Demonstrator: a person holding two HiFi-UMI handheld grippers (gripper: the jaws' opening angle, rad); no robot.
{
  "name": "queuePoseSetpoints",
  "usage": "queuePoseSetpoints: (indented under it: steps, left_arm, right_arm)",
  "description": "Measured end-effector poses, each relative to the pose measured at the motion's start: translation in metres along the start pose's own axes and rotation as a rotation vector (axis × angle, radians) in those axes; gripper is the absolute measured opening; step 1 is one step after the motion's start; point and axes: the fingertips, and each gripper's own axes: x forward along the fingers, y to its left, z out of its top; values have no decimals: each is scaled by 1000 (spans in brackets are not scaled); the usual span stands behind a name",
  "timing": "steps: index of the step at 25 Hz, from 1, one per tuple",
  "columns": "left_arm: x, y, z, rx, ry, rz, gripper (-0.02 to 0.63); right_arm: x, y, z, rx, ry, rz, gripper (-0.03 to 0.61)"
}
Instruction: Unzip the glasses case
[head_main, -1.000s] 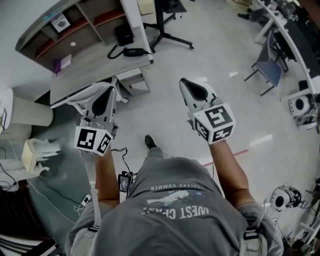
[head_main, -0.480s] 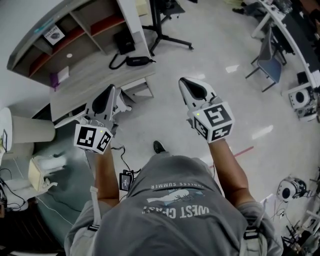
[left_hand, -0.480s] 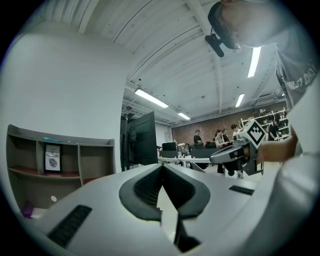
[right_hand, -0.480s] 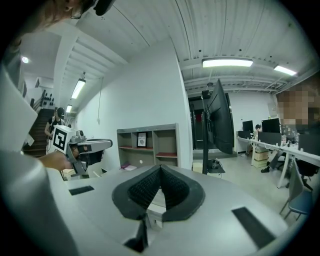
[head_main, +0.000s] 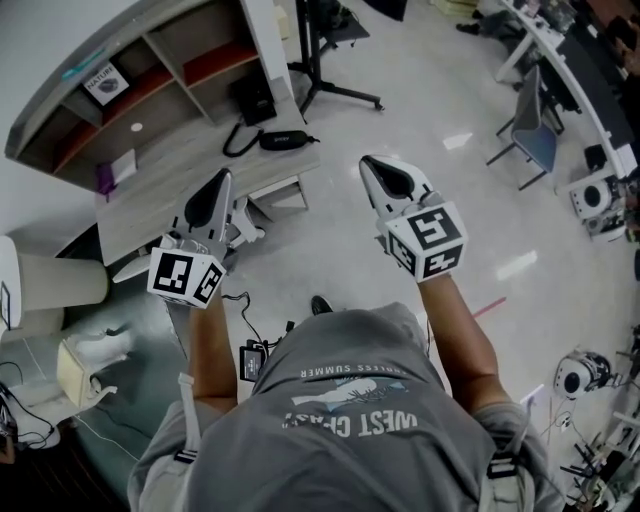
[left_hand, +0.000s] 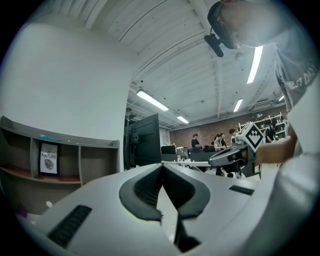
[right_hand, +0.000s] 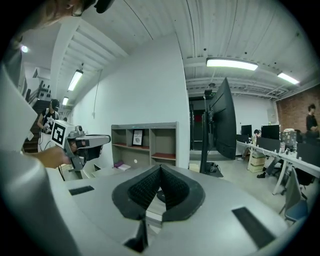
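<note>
Desk (head_main: 165, 175) bears dark case (head_main: 285, 140), beyond left tongs (head_main: 224, 176).

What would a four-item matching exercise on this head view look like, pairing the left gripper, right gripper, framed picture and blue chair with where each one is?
1 left gripper
2 right gripper
3 framed picture
4 blue chair

A in a shelf compartment
B seen against bare floor, jaws shut
C beside the long white desk at the right
D seen against the grey desk edge, jaws shut

Pairs: 1-D, 2-B, 3-A, 4-C
</note>
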Motion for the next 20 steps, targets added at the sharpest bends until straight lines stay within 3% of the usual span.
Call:
queuePoseSetpoints:
  steps: [9, 20]
  left_arm:
    - [-7, 37, -20, -34, 8, 64, -2]
    - [8, 89, -43, -42, 78, 253, -2]
  right_arm:
    - [59, 11, -3, -64, 42, 71, 12]
    - [171, -9, -36, -126, 106, 265, 12]
